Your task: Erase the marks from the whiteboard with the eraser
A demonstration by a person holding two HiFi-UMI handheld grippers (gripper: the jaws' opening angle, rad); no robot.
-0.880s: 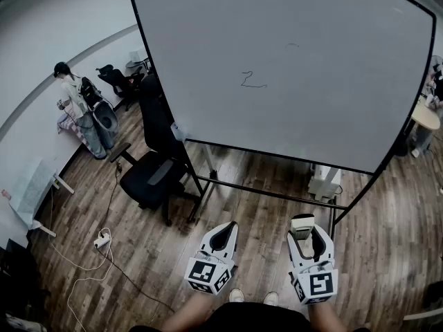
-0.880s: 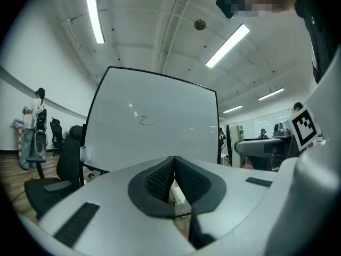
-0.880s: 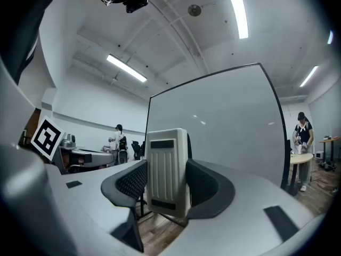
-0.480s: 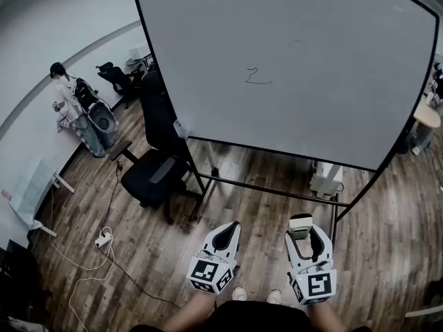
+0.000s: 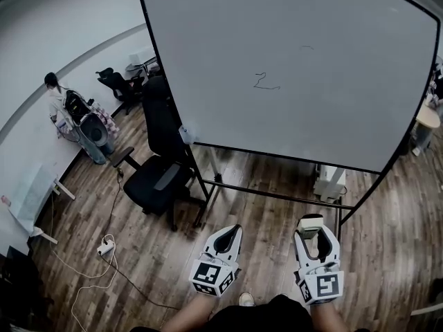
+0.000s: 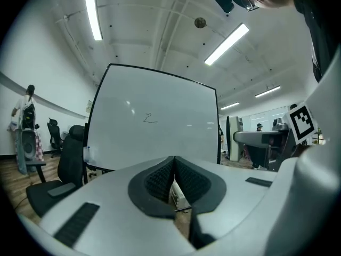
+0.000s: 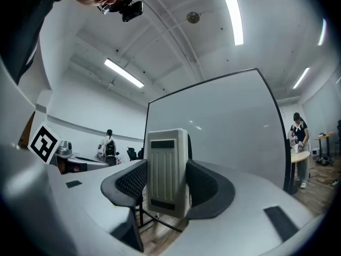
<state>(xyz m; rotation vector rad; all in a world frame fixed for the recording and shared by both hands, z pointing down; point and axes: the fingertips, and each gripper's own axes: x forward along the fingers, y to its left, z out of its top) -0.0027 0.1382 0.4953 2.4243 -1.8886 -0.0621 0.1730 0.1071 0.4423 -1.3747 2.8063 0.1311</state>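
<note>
Standing upright in right gripper (image 7: 168, 181): eraser (image 7: 167, 161)

The left gripper (image 5: 230, 230) and right gripper (image 5: 311, 235) are glossy white shells with black ribbed pads (image 6: 157, 180), each with a cube (image 5: 214, 277) of black-and-white square markers. Lower centre shows dark clothing (image 5: 270, 317) and what may be a pale shoe (image 5: 246, 299).

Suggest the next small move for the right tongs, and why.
Probably raise the right tongs up and forward toward the black squiggle mark: they clamp the white ribbed plastic eraser yet sit low, well short of the large white whiteboard.
</note>
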